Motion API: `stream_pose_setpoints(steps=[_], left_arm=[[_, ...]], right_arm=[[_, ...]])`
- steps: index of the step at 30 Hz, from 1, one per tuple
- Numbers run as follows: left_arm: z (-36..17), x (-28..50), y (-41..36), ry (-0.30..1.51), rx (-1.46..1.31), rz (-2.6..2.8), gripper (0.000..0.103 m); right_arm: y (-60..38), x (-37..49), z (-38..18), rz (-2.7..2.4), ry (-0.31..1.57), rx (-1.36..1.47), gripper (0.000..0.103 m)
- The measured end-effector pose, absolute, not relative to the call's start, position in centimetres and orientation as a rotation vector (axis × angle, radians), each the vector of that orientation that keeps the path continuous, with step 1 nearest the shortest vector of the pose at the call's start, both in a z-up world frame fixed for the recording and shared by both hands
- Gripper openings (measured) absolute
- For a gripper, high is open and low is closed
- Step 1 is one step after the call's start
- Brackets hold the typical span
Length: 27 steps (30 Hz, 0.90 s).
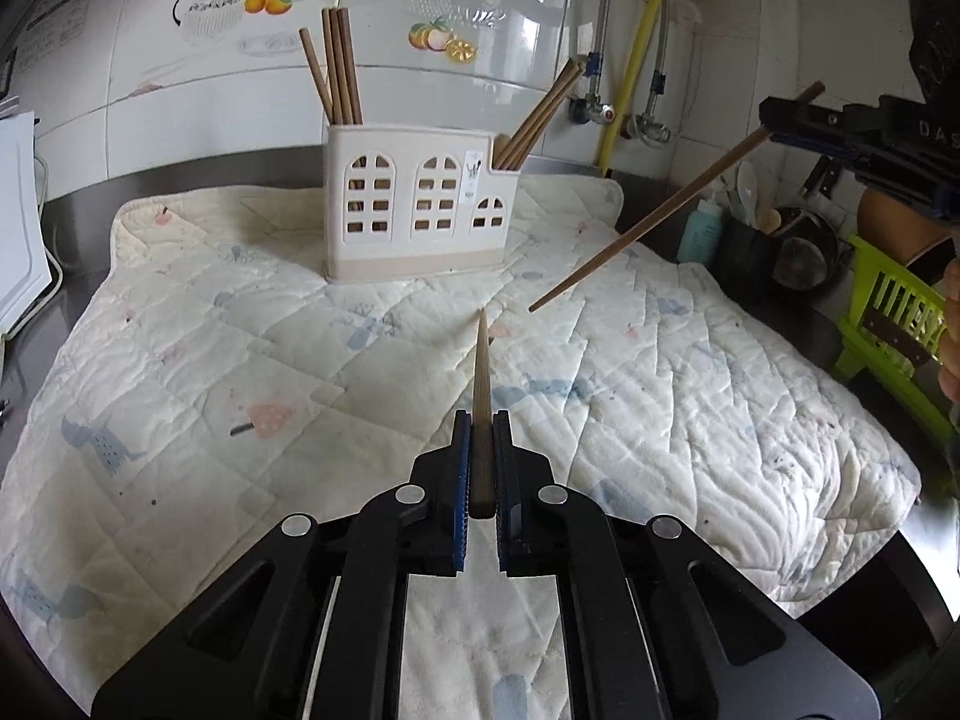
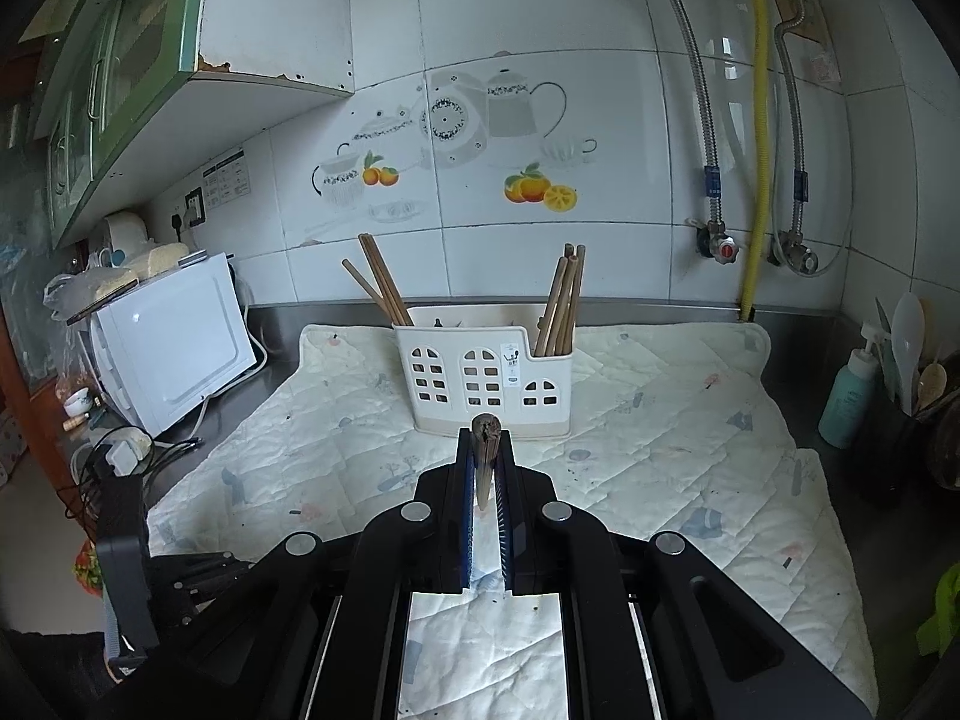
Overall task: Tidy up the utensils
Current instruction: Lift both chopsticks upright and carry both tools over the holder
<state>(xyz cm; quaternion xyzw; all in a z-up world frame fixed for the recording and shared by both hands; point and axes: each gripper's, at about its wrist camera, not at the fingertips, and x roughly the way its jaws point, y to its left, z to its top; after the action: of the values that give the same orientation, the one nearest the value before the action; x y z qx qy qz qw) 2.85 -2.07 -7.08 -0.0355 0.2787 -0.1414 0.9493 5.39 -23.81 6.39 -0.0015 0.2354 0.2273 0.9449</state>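
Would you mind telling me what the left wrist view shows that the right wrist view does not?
Only the left wrist view shows the right gripper from outside, with its chopstick seen at full length slanting down over the quilted mat, and the green basket.

Only the right wrist view shows the white microwave, the green wall cabinet and the left gripper's body at the lower left.

Both show the white house-shaped holder with chopsticks standing at either end, and each view's own gripper shut on a chopstick, the left gripper included.
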Motion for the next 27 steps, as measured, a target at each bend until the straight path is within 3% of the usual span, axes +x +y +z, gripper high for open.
stream_pose_setpoints(steps=[27], left_arm=[[3.7, 7.3, 0.6, 0.389, -0.060, -0.263, 0.005]], right_arm=[[-20.7, 12.0, 15.0, 0.549, 0.407, -0.088, 0.006]])
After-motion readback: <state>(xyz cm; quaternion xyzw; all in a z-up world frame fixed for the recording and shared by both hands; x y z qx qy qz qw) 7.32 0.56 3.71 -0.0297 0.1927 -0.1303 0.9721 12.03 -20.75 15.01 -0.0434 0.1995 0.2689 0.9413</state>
